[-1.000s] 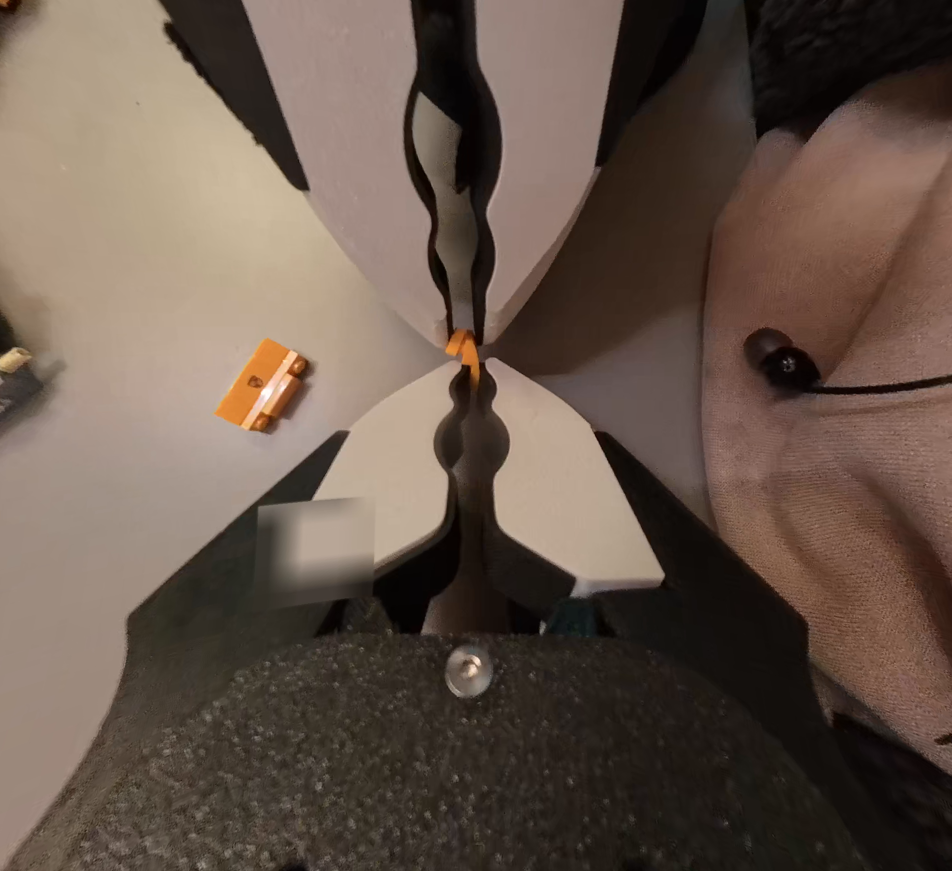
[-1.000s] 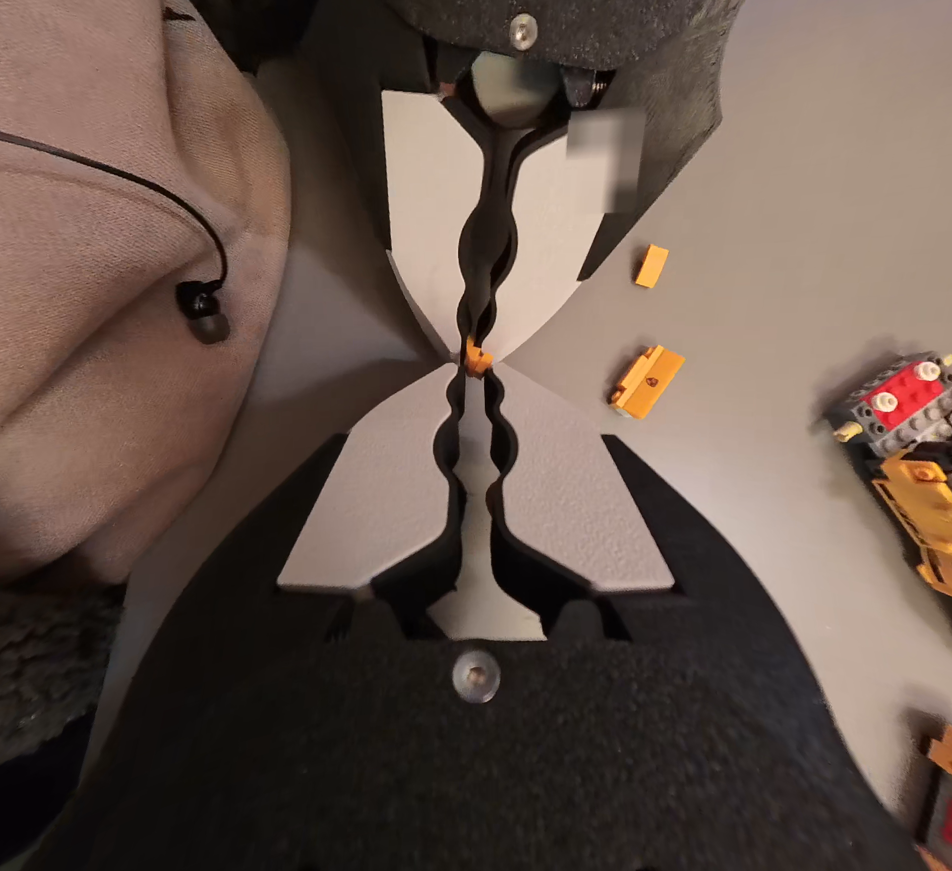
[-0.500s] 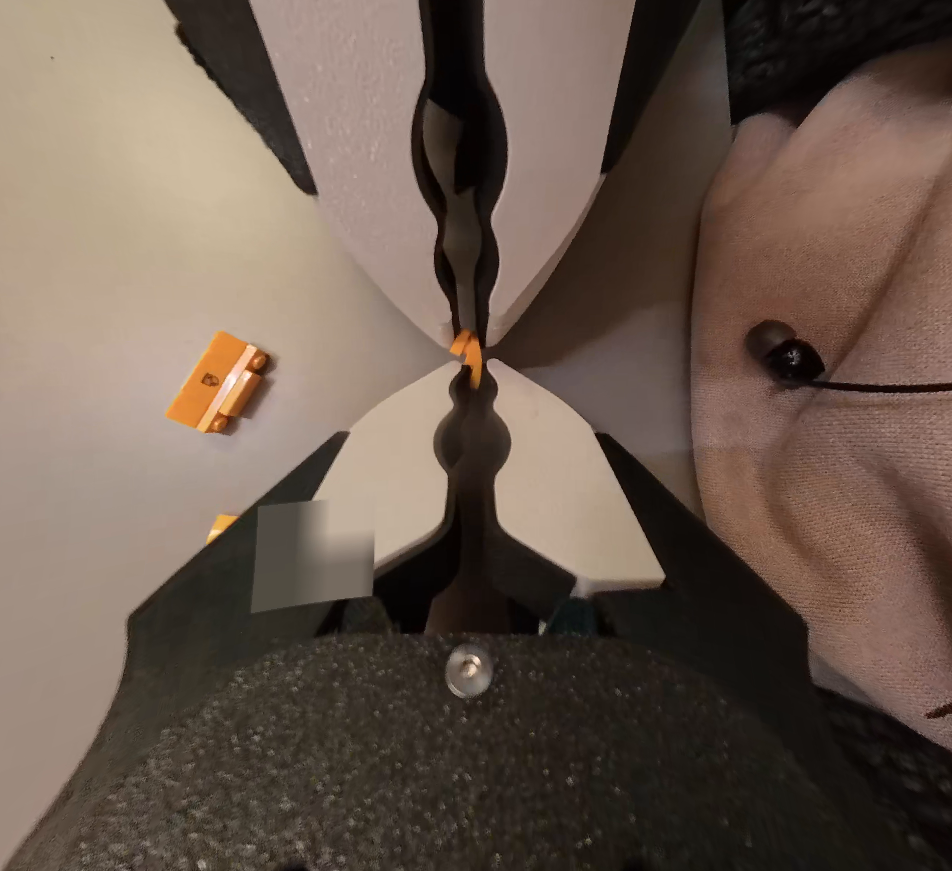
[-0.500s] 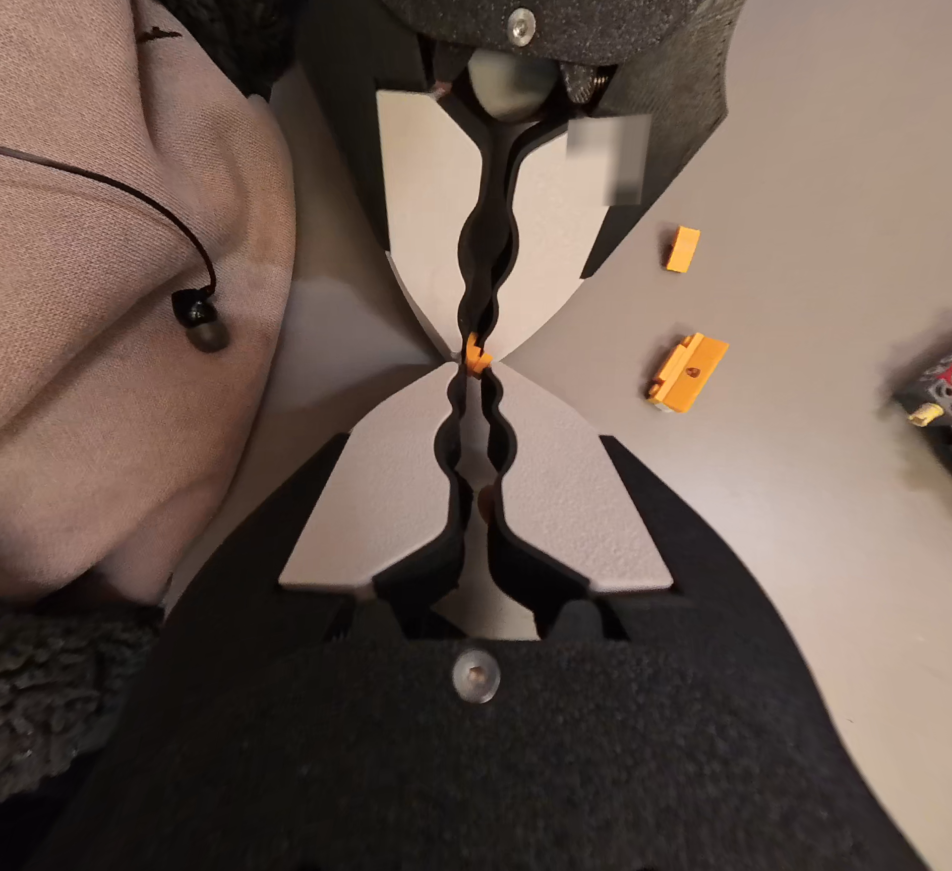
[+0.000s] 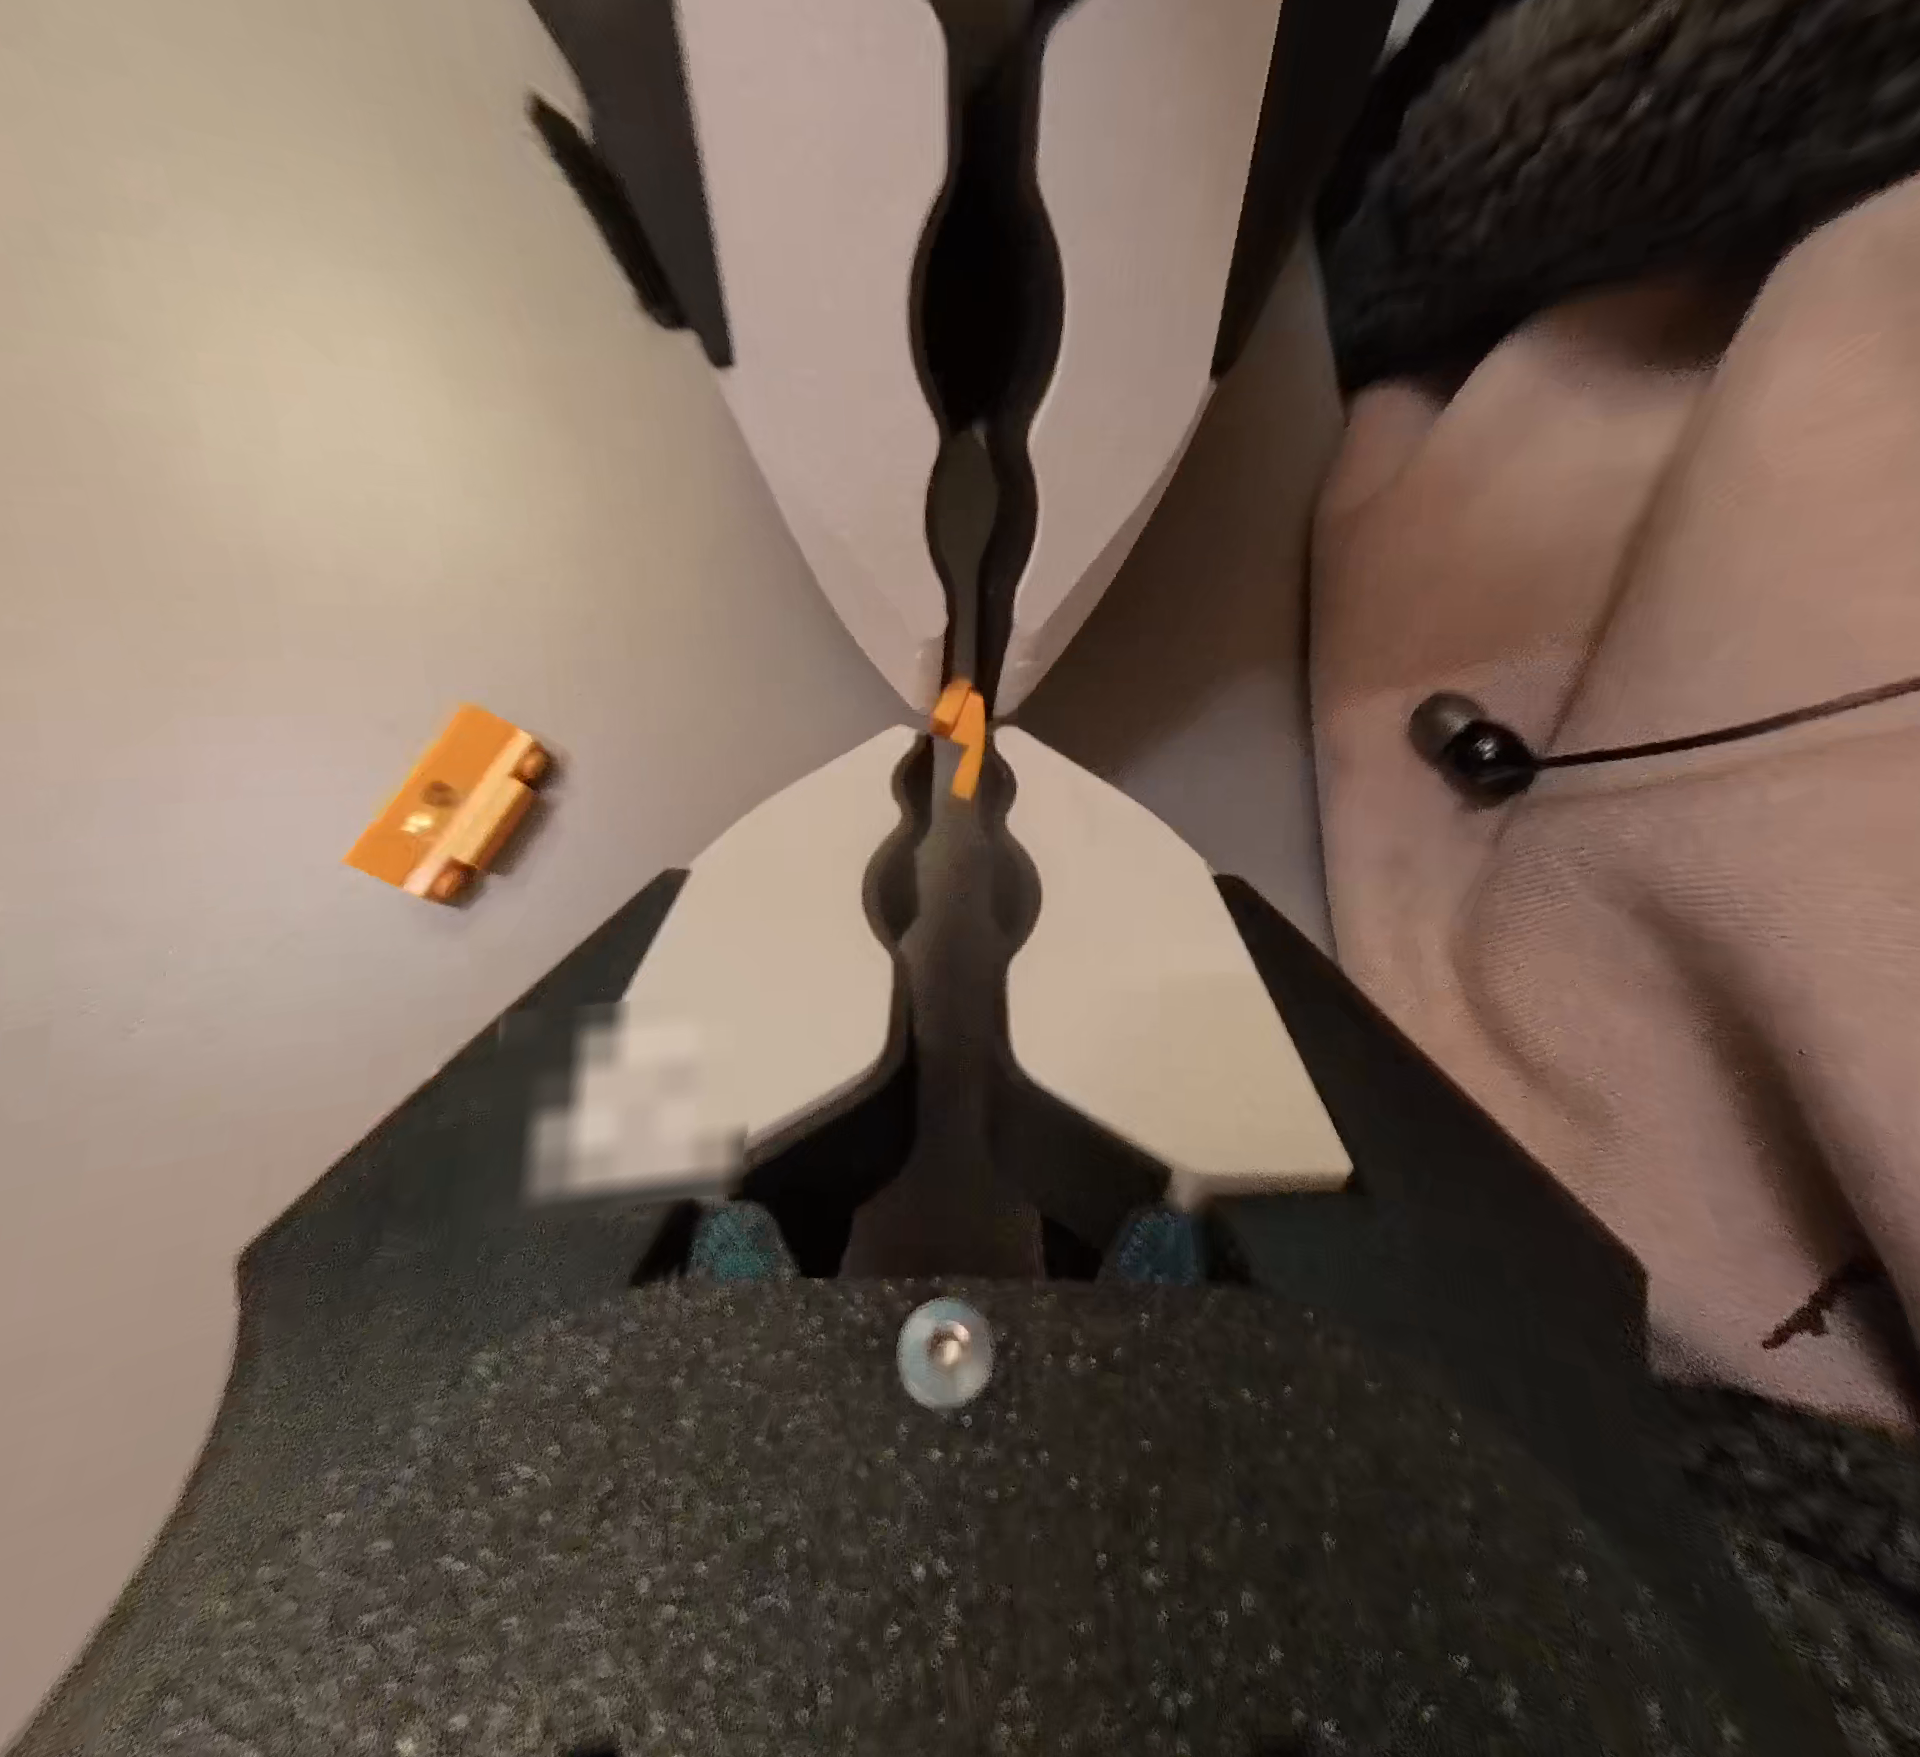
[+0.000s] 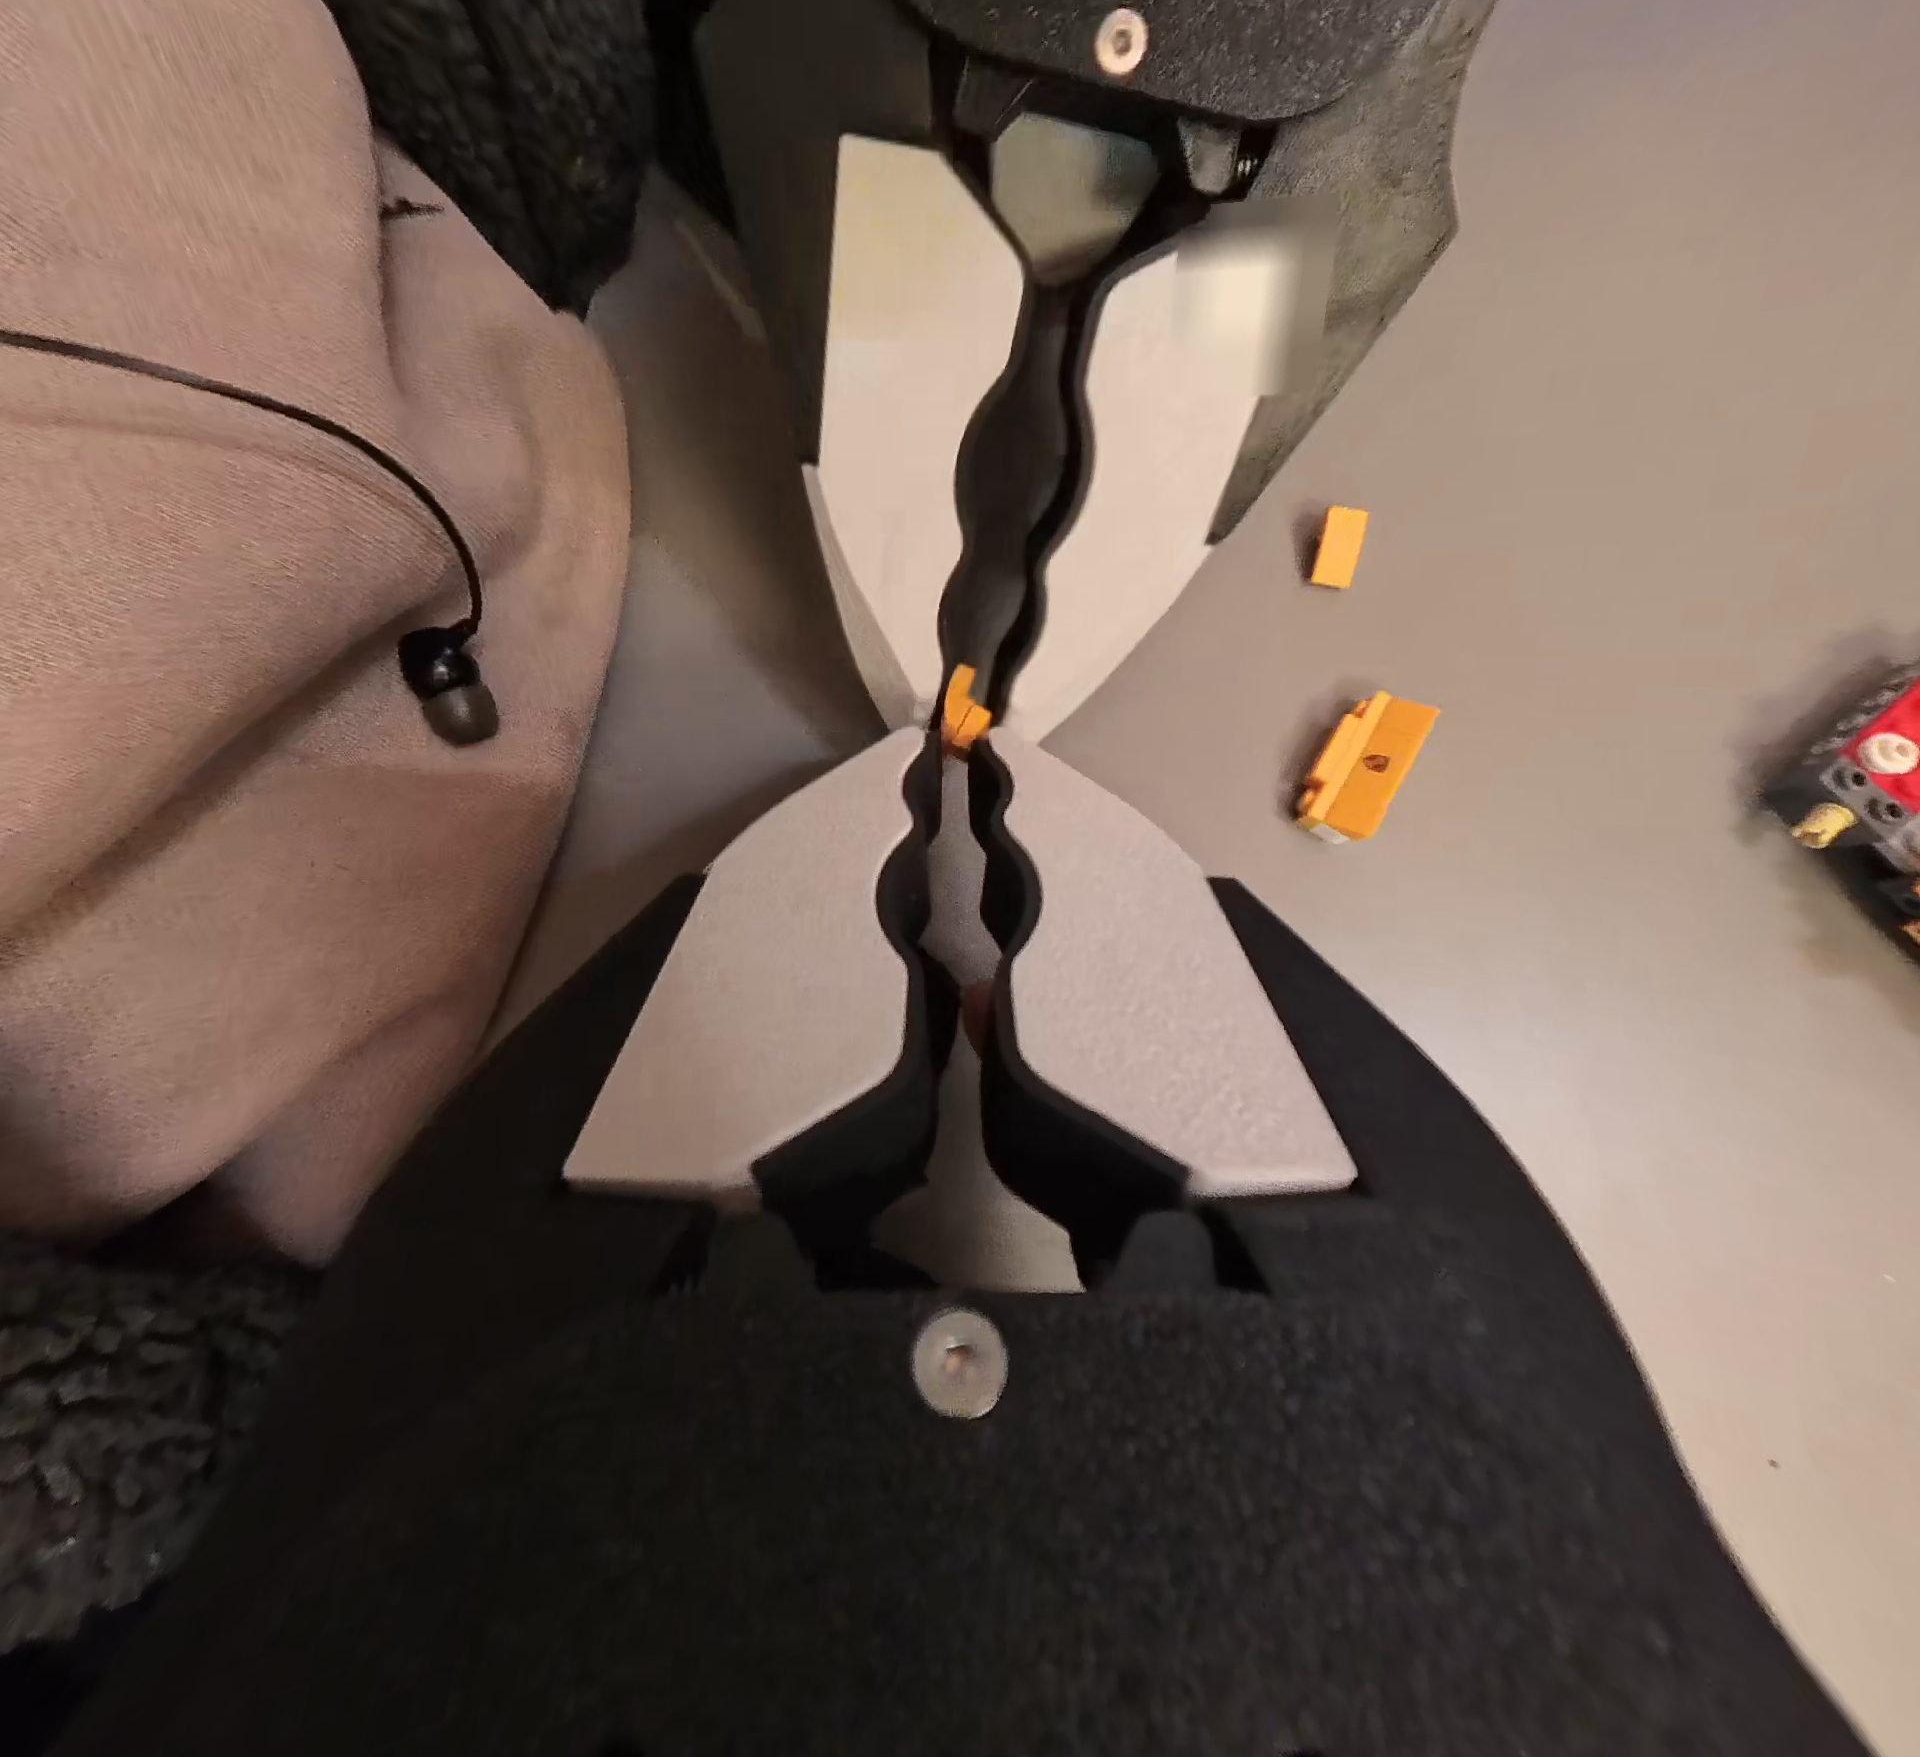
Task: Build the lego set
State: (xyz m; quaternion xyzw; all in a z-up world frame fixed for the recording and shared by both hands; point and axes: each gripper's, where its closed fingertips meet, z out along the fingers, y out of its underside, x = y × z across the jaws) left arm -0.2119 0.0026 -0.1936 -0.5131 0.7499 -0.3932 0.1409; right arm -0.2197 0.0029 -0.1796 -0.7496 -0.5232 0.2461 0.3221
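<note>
My left gripper (image 5: 961, 757) and right gripper (image 6: 961, 751) meet tip to tip above the grey table (image 5: 208, 460). Both are shut on a small orange lego piece (image 5: 964, 751) held between them. In the left wrist view a thin orange tab sits between my left fingertips, and a small orange block is pinched by the right gripper (image 5: 966, 668) coming in from above. In the right wrist view the orange piece (image 6: 961, 710) shows at the joint, with the left gripper (image 6: 971, 668) coming from the top. Most of the piece is hidden by the pads.
An orange hinged lego part (image 5: 447, 803) lies on the table, also in the right wrist view (image 6: 1366, 767). A small orange brick (image 6: 1338, 546) lies beyond it. A partly built red and dark grey model (image 6: 1870, 782) sits at the right edge. A person's beige garment (image 5: 1662, 772) and dark fleece sleeve (image 6: 468, 45) are close. The grippers are tip to tip, or close to it.
Both grippers stay shut tip to tip on the orange piece. They have shifted slightly together over the table; the red and grey model has come back in at the right view's edge.
</note>
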